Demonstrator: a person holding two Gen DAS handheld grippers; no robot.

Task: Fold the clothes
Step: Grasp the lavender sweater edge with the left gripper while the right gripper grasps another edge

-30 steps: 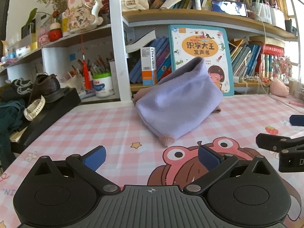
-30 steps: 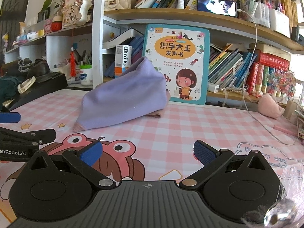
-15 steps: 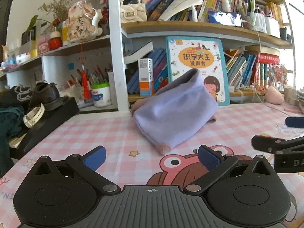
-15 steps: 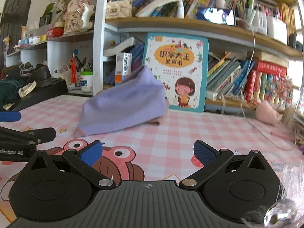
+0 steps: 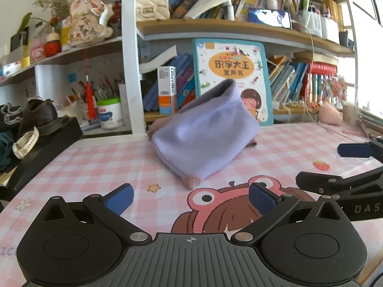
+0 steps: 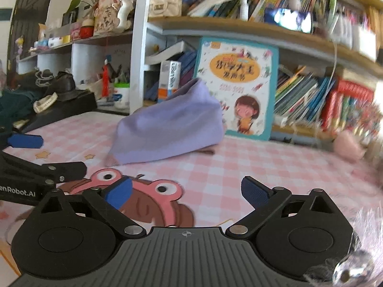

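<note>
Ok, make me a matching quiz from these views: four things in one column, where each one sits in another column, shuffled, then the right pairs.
Things:
1. lilac garment
2. picture book
3. shoe
4. quilted purse

Places:
A. on the upper shelf
B. on the black box at the left
C. heaped on the checked tablecloth
D. leaning upright behind the garment

Pairs: 1-C, 2-D, 3-B, 4-A

garment [image 5: 205,141]: lilac, pink cuff | tablecloth [image 5: 100,167]: pink-white check
</note>
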